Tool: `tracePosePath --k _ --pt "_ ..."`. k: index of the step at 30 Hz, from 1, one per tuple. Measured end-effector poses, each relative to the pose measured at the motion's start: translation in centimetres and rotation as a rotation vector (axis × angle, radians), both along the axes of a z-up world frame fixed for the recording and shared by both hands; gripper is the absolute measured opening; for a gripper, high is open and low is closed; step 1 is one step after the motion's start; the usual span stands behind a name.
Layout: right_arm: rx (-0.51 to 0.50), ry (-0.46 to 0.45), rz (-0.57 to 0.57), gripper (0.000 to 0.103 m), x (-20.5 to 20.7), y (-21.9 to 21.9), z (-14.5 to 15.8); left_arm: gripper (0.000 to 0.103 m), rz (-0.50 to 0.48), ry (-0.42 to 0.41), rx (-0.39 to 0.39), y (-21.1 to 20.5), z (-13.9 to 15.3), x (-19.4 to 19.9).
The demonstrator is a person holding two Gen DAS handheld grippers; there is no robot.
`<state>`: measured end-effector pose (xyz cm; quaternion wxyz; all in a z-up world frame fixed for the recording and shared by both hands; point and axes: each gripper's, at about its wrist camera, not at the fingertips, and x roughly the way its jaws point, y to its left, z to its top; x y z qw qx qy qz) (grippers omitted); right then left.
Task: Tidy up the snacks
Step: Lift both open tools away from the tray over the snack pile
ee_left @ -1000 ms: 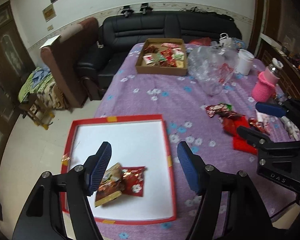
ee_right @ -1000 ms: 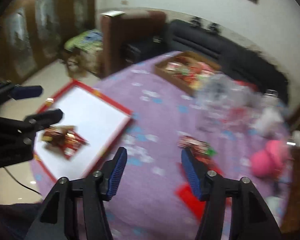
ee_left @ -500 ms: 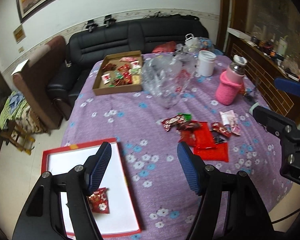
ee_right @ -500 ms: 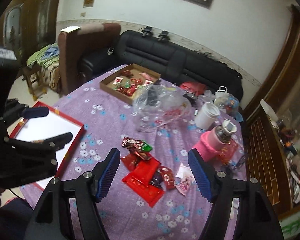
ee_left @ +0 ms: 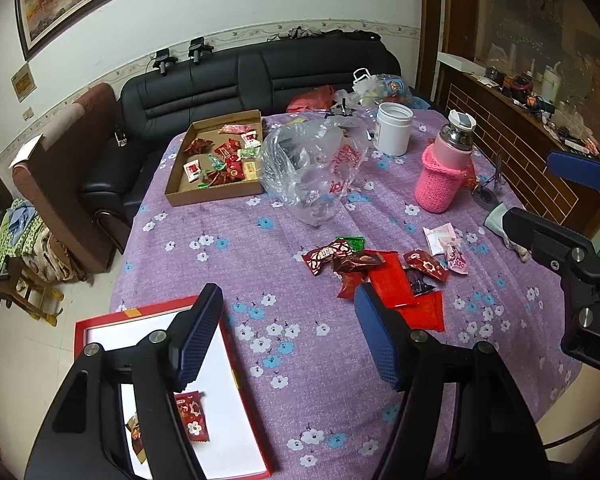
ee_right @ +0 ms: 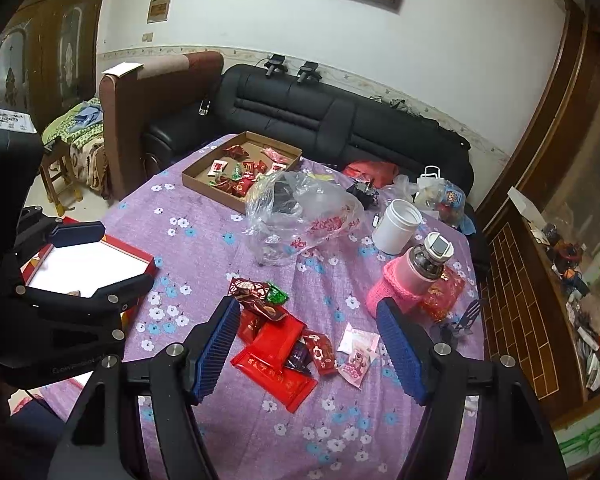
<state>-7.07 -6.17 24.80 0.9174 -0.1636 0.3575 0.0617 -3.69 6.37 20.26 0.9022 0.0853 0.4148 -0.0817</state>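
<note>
Right gripper (ee_right: pixel 306 346) hovered released, empty, above loose pile of red foil snack packets (ee_right: pixel 274 340); left gripper (ee_left: pixel 286 334) likewise released beside red-rimmed white tray (ee_left: pixel 236 368). Between transfers; next: descend, pinch one packet.

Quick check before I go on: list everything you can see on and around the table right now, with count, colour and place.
red-rimmed tray: one, white inside, near left edge of table.
packets in tray: at least two, red and gold.
loose snack pile: several, mostly red, near centre.
pink packets: two, right of the pile.
cardboard box: one, brown, far side, snacks inside.
plastic bag: one, clear, beside the box.
white jar: one, far right.
flask: one, pink knitted sleeve.
sofa: black, behind table.
left gripper: open, empty.
right gripper: open, empty, above the pile.
</note>
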Motion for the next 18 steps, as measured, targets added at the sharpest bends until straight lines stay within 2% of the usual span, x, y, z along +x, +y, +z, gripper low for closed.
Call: tracePosePath --k 18 --pt "0.006 -0.003 0.003 0.072 -0.06 -0.01 0.18 0.068 0.015 0.006 -0.001 0.33 -0.39 -0.32"
